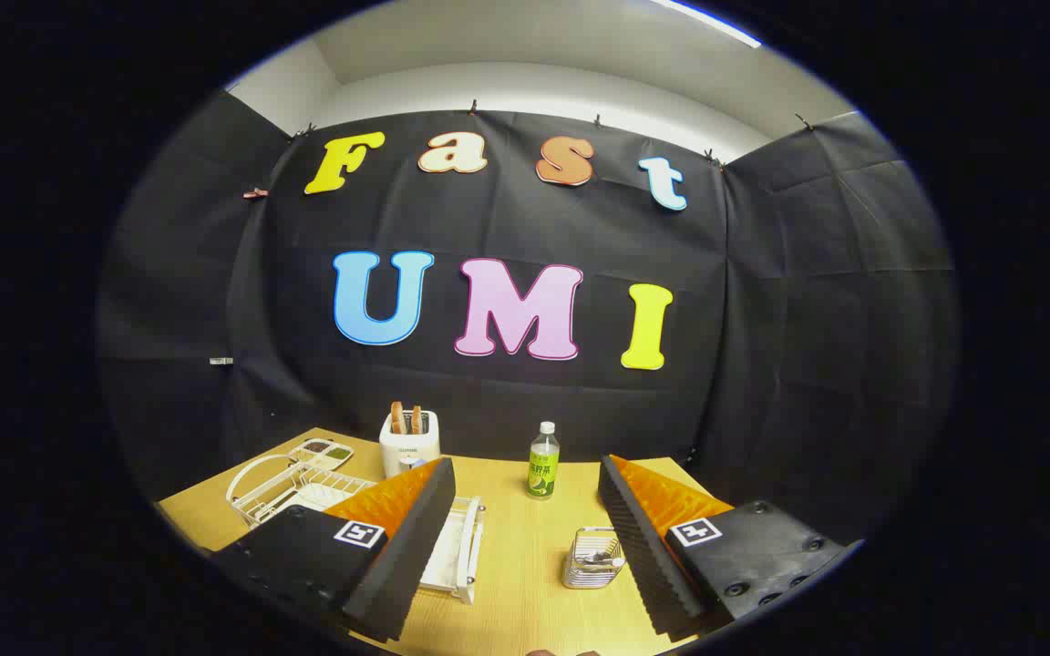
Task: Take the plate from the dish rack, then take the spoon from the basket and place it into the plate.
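The gripper [525, 547] is held level above the near edge of a wooden table [516, 565], looking across it toward the back wall. Its two fingers [406, 538] are spread wide apart with nothing between them but bare tabletop.

The white wire dish rack [306, 487] sits to the left, partly hidden behind the left finger, with a flat white tray part showing just right of that finger. A plate cannot be made out in the rack from here. A small wire basket [593, 556] stands just inside the right finger, touching nothing; thin metal lines show inside it, but whether they are the spoon cannot be told.

Beyond the fingers, a white toaster [409, 442] holds two slices of bread [406, 418] upright in its slots. A green-labelled bottle [542, 460] stands near the middle of the table, well apart from the toaster. A small flat item [324, 449] lies behind the rack.
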{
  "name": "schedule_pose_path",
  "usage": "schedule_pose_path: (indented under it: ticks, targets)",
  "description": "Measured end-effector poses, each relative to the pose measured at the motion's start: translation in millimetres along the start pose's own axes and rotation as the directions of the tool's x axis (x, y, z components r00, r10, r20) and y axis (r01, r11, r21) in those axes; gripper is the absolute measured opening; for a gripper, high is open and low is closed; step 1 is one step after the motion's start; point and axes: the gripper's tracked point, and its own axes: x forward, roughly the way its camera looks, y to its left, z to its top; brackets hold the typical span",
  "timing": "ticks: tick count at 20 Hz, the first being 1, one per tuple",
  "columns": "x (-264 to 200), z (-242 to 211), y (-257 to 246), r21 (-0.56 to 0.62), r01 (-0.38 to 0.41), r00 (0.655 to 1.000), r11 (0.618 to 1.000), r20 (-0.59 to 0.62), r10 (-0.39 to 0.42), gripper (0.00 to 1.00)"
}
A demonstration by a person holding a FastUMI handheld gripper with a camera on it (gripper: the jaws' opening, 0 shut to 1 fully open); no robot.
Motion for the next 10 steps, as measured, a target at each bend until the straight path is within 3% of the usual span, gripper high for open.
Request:
schedule_pose_path:
  ticks: [10]
  targets:
    - [-1.8, -5.0, 3.0, 0.014, 0.025, 0.999, 1.000, -0.026, -0.024, 0.97]
